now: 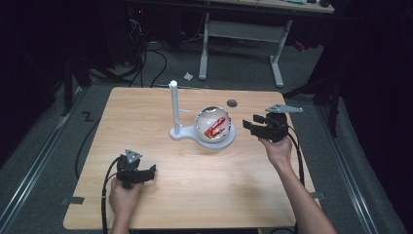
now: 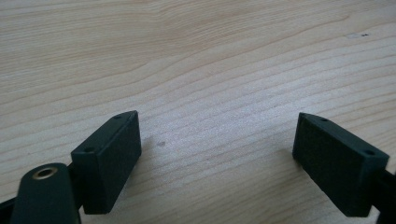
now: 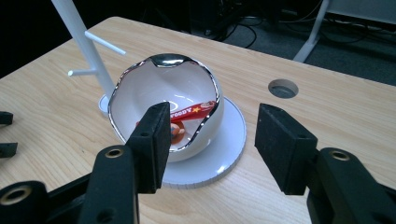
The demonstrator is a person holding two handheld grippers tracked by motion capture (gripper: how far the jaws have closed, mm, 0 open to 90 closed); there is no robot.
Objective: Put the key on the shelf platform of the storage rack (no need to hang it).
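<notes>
the wooden tabletop is carrying everything i am working over, with a round cable hole lying near its far edge. toward the middle of that far half, a white stand is rising as an upright post with short pegs, joined to a round white base plate. a white bowl with a wavy silver rim is sitting on that plate, just right of the post. inside the bowl a red wrapped snack bar is leaning against the wall, its label reading "woody". my right gripper is hovering just beside the bowl, toward the right edge, with its jaws spread wide and gripping nothing. my left gripper is resting low near the front left corner, well apart from the stand, and its jaws are also standing wide over bare wood.
</notes>
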